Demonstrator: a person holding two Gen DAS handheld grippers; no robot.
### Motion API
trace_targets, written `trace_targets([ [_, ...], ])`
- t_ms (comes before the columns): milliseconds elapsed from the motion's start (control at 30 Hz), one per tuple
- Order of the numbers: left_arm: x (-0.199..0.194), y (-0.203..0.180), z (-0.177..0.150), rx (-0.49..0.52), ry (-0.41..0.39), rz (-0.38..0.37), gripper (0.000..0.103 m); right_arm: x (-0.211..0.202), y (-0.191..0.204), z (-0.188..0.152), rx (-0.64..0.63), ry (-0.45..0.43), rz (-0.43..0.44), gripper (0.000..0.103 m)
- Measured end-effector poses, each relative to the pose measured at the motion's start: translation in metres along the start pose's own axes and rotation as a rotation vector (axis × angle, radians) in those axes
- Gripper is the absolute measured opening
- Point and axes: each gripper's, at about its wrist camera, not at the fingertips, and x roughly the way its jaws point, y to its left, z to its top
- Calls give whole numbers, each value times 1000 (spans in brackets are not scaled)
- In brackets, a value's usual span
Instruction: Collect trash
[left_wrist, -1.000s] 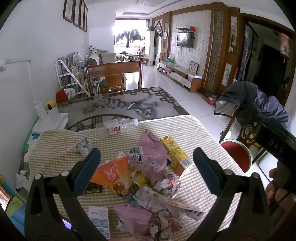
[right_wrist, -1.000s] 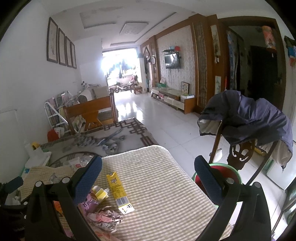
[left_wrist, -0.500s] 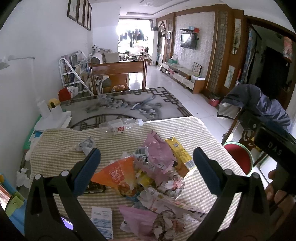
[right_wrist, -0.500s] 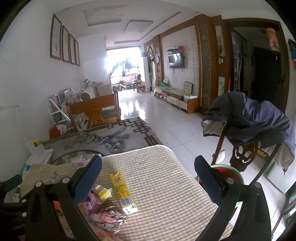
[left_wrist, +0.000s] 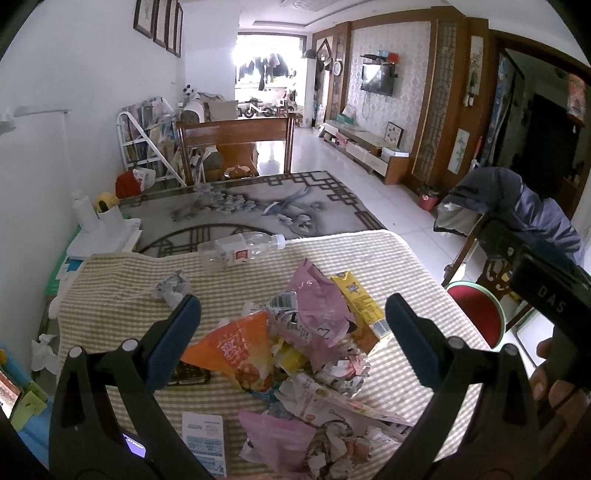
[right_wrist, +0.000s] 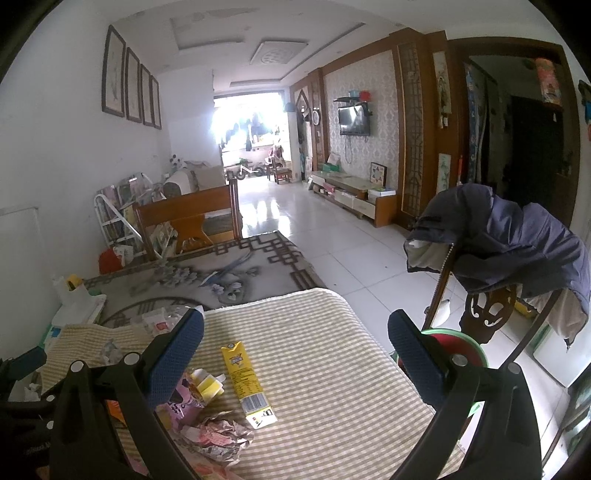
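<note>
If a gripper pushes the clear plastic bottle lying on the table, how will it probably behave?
The clear plastic bottle lies on its side and looks empty, so it is probably very light and would likely roll or skid when pushed. Its thin clear wall may dent under a squeeze. It rests at the edge of the checked cloth, which might slow the rolling.

Both wrist cameras are looking forward and down over the desk (left_wrist: 369, 254), the left nearer, sharing the yellow carton (left_wrist: 360, 302) (right_wrist: 245, 380).
</note>
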Motion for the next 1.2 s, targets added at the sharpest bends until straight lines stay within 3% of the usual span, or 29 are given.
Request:
trace_targets([
  [667, 0, -2, 1, -18, -8, -9, 98, 0, -3, 0, -2, 8, 1, 96],
  [833, 0, 10, -1, -61, -1, -55, 98, 2, -3, -2, -22, 24, 13, 96],
  [900, 3, 15, -6, -37, 16, -26, 98, 3, -2, -4, -36, 32, 24, 96],
  [1067, 9, 35, -37, 58, 103, 34, 98, 26, 1, -30, -86, 223, 183, 96],
  [1200, 14, 58, -74, 72, 225, 44, 98, 38, 8, -66, -162, 378, 236, 96],
])
